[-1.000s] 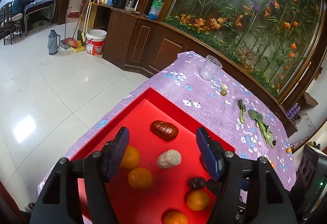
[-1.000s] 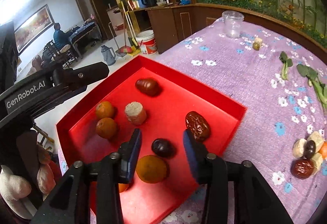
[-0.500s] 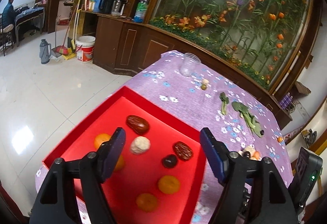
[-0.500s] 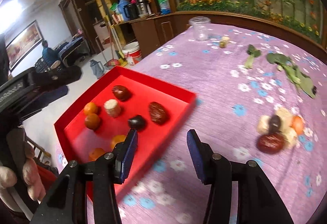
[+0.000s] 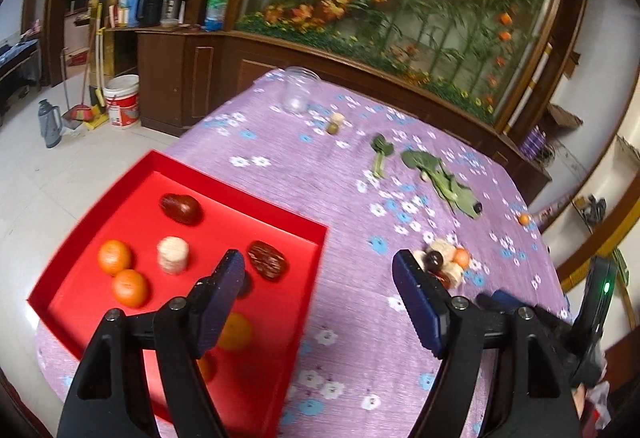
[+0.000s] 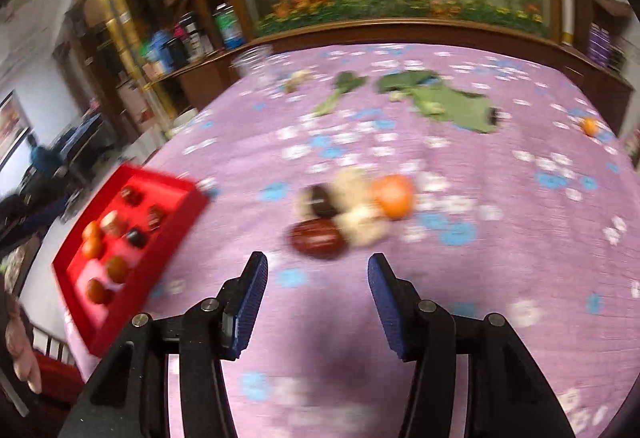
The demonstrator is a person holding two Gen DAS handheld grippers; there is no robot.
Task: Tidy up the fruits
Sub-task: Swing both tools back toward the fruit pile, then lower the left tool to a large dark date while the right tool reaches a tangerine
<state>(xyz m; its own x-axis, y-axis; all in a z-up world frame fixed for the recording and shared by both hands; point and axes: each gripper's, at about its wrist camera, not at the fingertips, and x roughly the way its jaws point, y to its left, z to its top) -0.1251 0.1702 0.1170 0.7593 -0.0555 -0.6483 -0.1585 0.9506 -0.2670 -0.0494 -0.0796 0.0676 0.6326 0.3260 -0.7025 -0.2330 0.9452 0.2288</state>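
A red tray point(image 5: 304, 224) at the table's left end holds several fruits: oranges point(image 5: 115, 257), a smooth red date point(image 5: 180, 209), a pale cylindrical piece point(image 5: 173, 255) and a wrinkled date point(image 5: 267, 260). My left gripper point(image 5: 318, 270) hangs open and empty above the tray's right rim. A small pile lies on the purple cloth: a red date point(image 6: 318, 238), a dark fruit point(image 6: 320, 200), an orange point(image 6: 394, 196) and pale pieces point(image 6: 360, 226). My right gripper point(image 6: 318, 266) is open and empty just short of that pile. The tray point(image 6: 188, 206) lies far to its left.
A clear glass jar point(image 5: 298, 94) stands at the far side, with two small pieces point(image 5: 334, 124) beside it. Leafy greens point(image 5: 444, 178) lie mid-table and a lone small orange point(image 5: 524, 218) sits near the right edge. A wooden cabinet borders the table's far side.
Both grippers have swung right, away from the tray, and their jaws stand wider. The right one, earlier over the tray, now faces the pile on the cloth.
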